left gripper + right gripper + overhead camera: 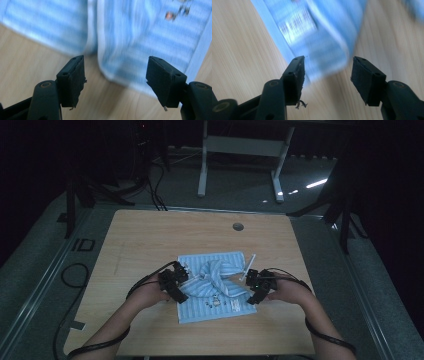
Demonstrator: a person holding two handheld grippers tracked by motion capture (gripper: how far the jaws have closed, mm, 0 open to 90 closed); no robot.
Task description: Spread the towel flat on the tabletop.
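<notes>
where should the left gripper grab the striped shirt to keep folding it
Probably the white-hemmed edge of the striped shirt lying flat on the table, just ahead of the open left gripper. Come in low from the near left side, one jaw sliding under the hem.

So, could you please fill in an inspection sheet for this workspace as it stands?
Surface: light wooden table, round grommet hole near the far edge.
Job's things: blue-and-white striped garment, flat below, sleeves bunched on top.
Clutter: nothing seen.
Grippers: left gripper and right gripper, jaws apart, at the garment's left and right edges, nothing pressed between them.
Cables: black cable loops off the table's left side; others trail along both forearms.
Surroundings: dark room, white table frame behind.
</notes>
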